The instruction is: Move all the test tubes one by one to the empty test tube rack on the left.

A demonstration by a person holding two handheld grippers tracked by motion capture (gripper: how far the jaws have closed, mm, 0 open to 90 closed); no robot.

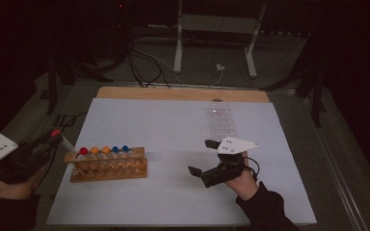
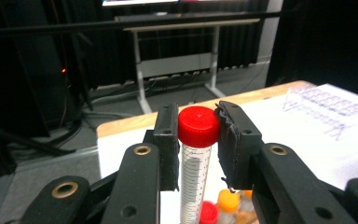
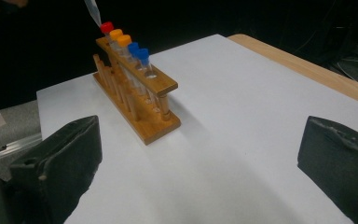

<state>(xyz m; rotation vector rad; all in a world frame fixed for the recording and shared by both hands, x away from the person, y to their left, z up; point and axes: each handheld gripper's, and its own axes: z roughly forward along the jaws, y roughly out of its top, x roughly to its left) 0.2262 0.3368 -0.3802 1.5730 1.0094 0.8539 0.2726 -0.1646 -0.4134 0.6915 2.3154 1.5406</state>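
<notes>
The table [image 1: 183, 202], covered by a white sheet, carries everything, largest first. A wooden test-tube rack [image 1: 109, 167] stands on it ahead of the left gripper [image 1: 53, 137] and well out in front of the right gripper's jaws, which point toward its end. A clear plastic rack [image 1: 220, 120] lies far beyond the right gripper [image 1: 203, 156], near the table's far edge. The left gripper sits at the table's left edge, its jaws clamped on the red-capped tube [image 2: 196, 154]; the pads press the cap from both sides, and the tube's body hangs down between the jaws, its tip just above the wooden rack's left end. The right gripper rests over the sheet, jaws spread wide with nothing between them. Smallest are the capped tubes [image 3: 126, 46] standing in the wooden rack: red, two orange, two blue.
</notes>
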